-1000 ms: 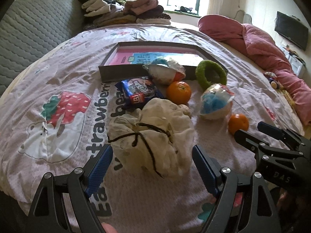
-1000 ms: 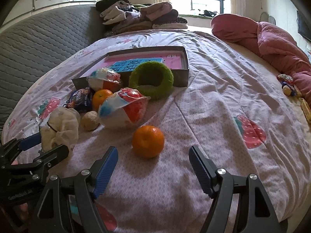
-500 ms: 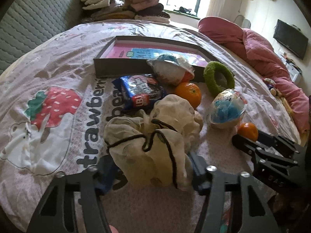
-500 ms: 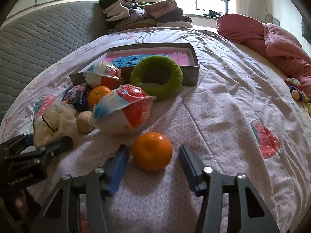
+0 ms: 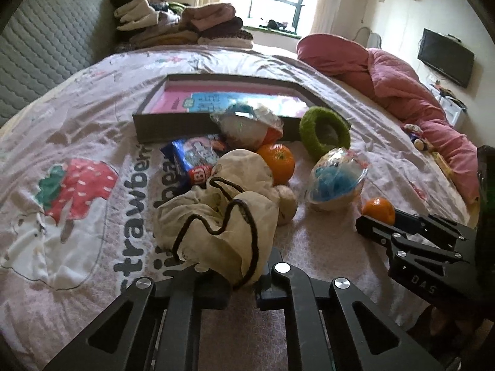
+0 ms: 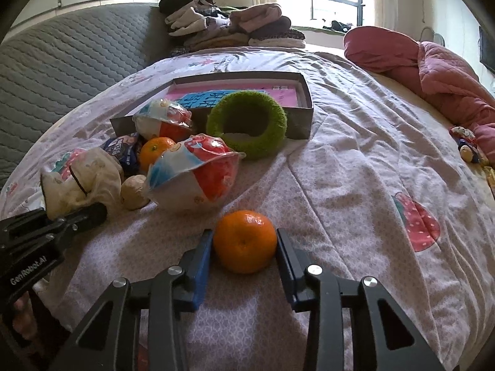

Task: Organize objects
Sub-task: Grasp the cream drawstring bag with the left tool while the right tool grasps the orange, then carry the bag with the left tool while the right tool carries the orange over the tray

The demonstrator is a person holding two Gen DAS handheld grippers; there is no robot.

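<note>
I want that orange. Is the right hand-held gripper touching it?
Touching. In the right wrist view, the right hand-held gripper has just been closing; both blue pads press the orange's sides.

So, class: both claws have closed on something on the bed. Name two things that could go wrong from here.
1. The left claw pinches only loose fabric at the near edge of the cream drawstring bag; on lifting, the cloth may slip out or the bag sag.
2. The right claw has just been closing on the orange, which is round; it could roll free or bruise.
</note>
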